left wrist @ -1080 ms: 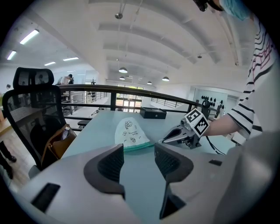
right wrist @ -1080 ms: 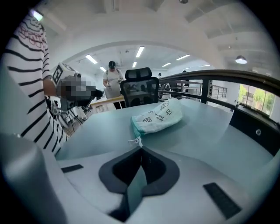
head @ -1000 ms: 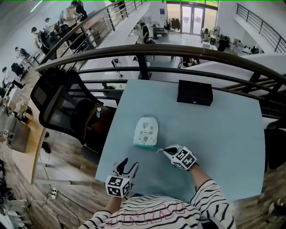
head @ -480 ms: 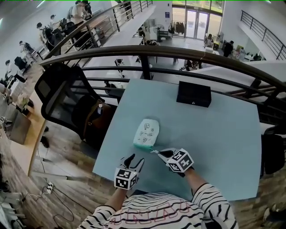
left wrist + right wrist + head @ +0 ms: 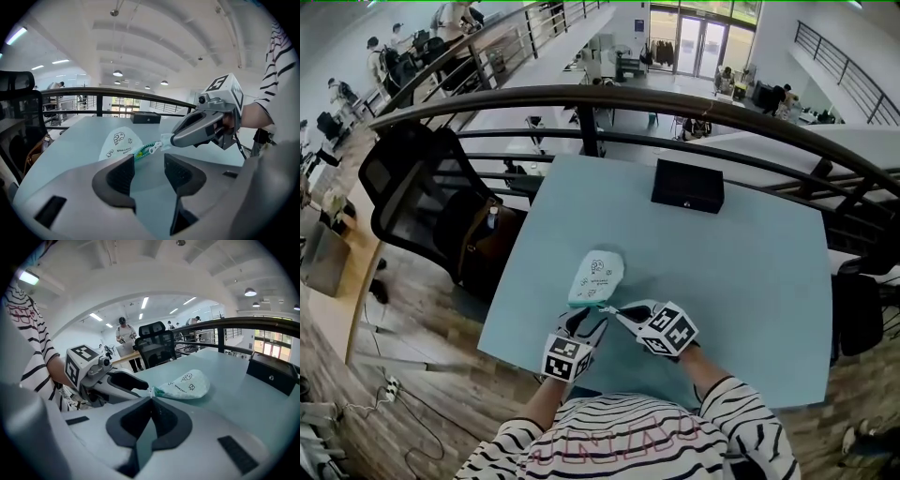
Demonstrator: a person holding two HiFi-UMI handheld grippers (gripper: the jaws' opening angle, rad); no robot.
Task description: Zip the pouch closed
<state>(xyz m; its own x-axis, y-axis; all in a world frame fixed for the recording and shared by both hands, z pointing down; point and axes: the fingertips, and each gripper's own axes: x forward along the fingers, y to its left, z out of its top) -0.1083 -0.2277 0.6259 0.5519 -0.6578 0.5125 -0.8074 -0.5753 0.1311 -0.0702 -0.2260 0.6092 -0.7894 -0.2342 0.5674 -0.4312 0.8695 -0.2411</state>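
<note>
While my right gripper (image 5: 614,311) is clamped tight on the pale zipper tab (image 5: 167,140), the pouch (image 5: 592,277) lies flat on the table (image 5: 750,281), on the table's left half and close to its near edge. White pouch with small dark cartoon prints. Its green zipper (image 5: 143,151) sits at the end that faces the table's near edge. That end looks slightly raised off the table where the tab is pinched, but I can't be sure. The right jaws are fully together and only the tab is between them. In the right gripper view they meet in one line, right at the pouch's green end.

My left gripper (image 5: 149,171) has its jaws wide apart, with only bare table showing between the pads. It hovers over the table's near edge, just to the left of the right gripper. Its tips are near the pouch's zipper end, and I see no contact with the pouch. Both grippers point down at a slant toward the table.

A black box (image 5: 686,186) sits at the table's far edge, well apart from the pouch. A dark railing (image 5: 675,101) curves past the table's far edge. A black office chair (image 5: 412,202) stands off the table's left side
</note>
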